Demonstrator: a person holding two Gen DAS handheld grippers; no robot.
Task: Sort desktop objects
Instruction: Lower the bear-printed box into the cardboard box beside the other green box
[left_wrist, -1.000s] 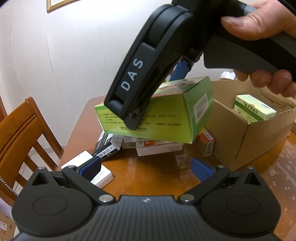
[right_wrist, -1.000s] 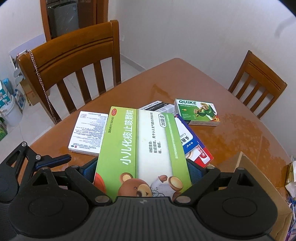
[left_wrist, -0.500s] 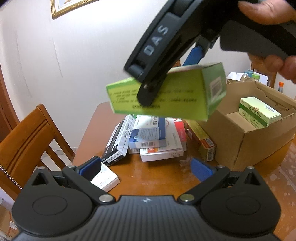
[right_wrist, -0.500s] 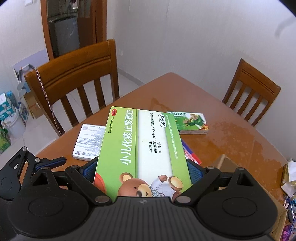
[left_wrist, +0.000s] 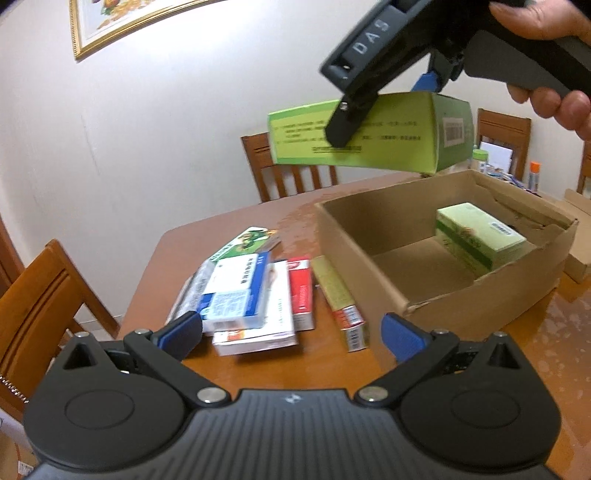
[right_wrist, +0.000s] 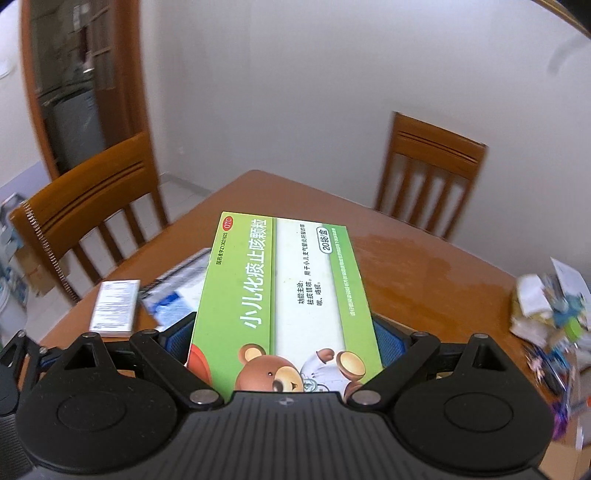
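- Left wrist view: your right gripper (left_wrist: 384, 110) carries the green medicine box (left_wrist: 399, 136) high over the far left corner of the cardboard box (left_wrist: 369, 266), presumably lined up for a drop beside the pale green carton (left_wrist: 480, 236) inside. Left gripper (left_wrist: 291, 332) spread wide, empty, above the loose packs (left_wrist: 255, 295) left of the box.
- Right wrist view: pads clamp the green box's long sides, face up; background blurred.

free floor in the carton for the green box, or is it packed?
Carton floor is bare from its left wall to the pale green box at the right. The table left of the carton is crowded with the box pile.
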